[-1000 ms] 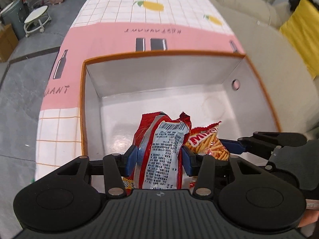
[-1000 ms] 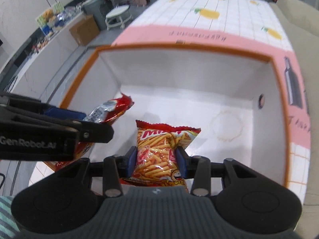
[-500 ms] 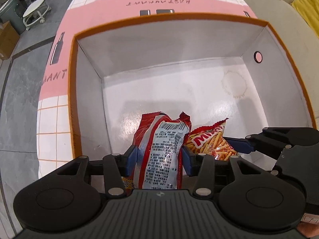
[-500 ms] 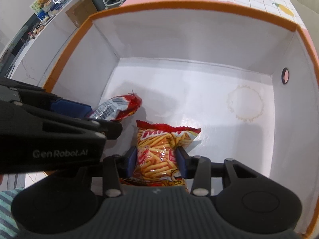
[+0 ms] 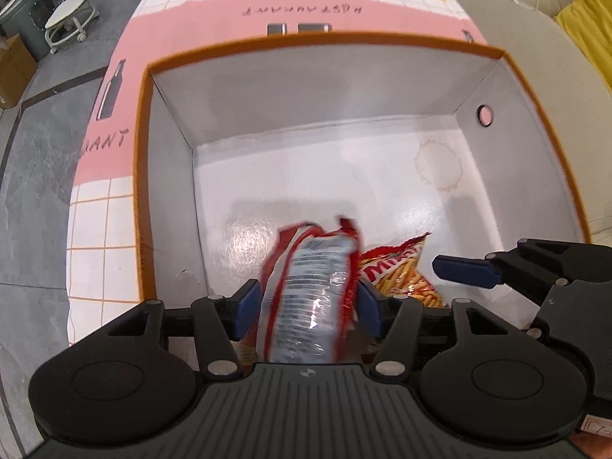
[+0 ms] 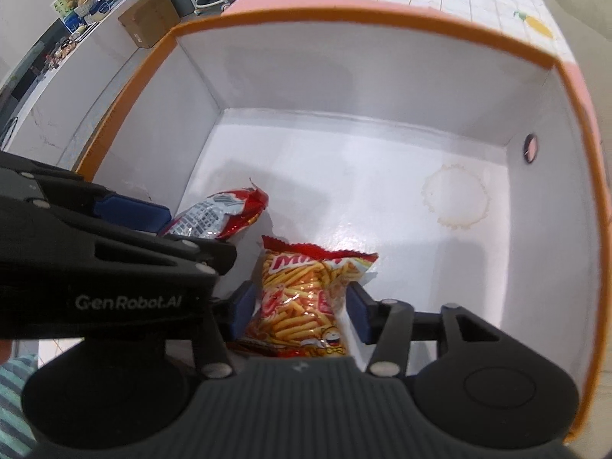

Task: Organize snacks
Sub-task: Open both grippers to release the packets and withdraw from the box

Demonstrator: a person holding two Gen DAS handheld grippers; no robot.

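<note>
An orange-rimmed white box (image 5: 168, 176) (image 6: 199, 88) stands on the patterned tablecloth. My left gripper (image 5: 306, 306) reaches into the box, its jaws spread slightly wider than the red and silver snack bag (image 5: 306, 298) between them; the bag looks blurred. My right gripper (image 6: 302, 306) is beside it, its jaws apart with a gap on the right of the orange fries bag (image 6: 302, 298), which rests near the box floor. The fries bag also shows in the left wrist view (image 5: 401, 275), and the red bag in the right wrist view (image 6: 222, 214).
The box floor (image 6: 363, 191) has a round stain (image 6: 455, 199) at the right. The right wall has a small hole (image 5: 485, 115). A beige sofa with a yellow cushion (image 5: 589, 19) lies right of the table. A stool (image 5: 69, 23) and cardboard box (image 6: 149, 19) stand on the floor at left.
Both grippers have gone down into the box with their bags. Both jaws have widened; the bags now sit loose between them, and the red bag is blurred with motion.
</note>
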